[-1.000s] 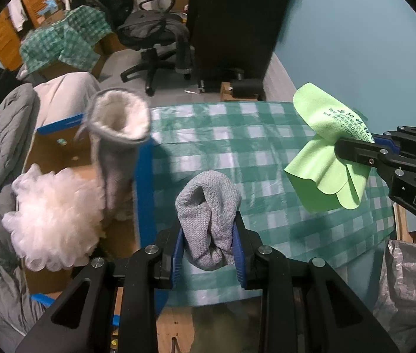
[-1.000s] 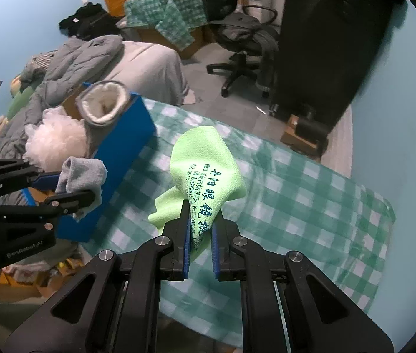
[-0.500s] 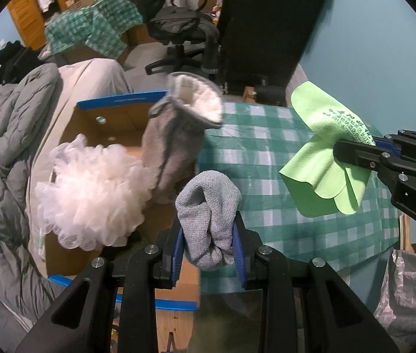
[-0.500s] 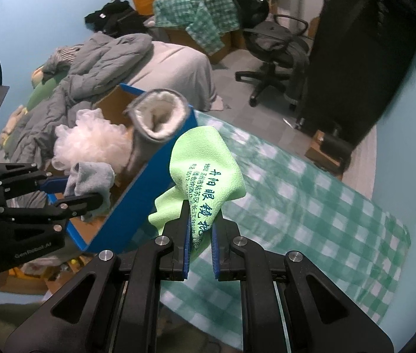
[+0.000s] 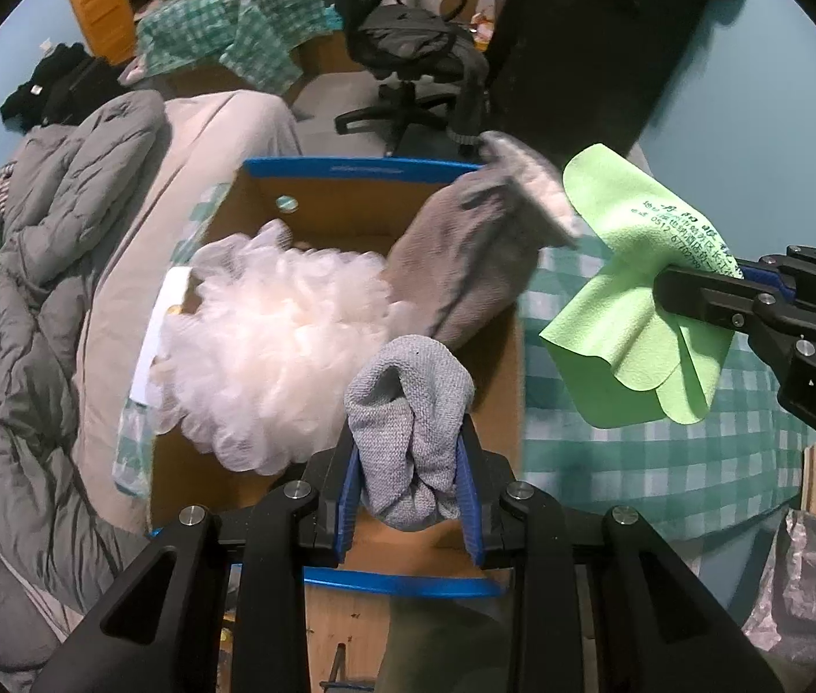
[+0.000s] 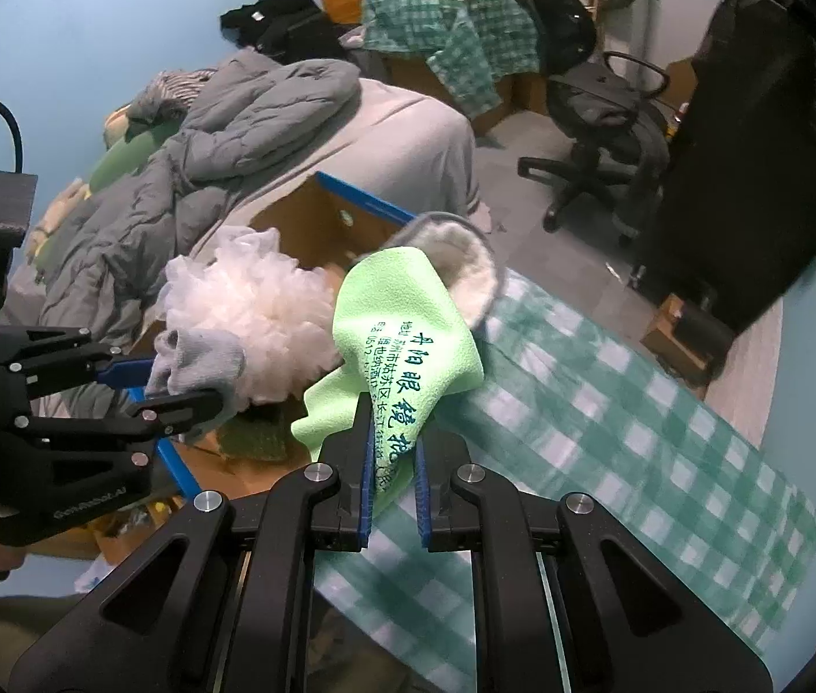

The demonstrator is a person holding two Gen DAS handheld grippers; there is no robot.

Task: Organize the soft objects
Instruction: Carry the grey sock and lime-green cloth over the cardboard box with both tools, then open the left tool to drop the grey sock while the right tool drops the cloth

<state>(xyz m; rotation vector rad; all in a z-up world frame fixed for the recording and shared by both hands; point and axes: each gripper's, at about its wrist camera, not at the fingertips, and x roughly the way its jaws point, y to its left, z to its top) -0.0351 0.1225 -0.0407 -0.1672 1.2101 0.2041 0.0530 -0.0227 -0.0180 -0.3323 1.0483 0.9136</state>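
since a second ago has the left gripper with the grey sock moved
Yes. The left gripper, shut on the grey sock, has moved off the checked tablecloth and over the open cardboard box holding the bath pouf.

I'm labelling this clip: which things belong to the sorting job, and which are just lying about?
Job: grey knit sock in left gripper; green printed cloth in right gripper; blue-edged cardboard box; white mesh pouf.
Lying about: black office chair; grey quilted jacket.
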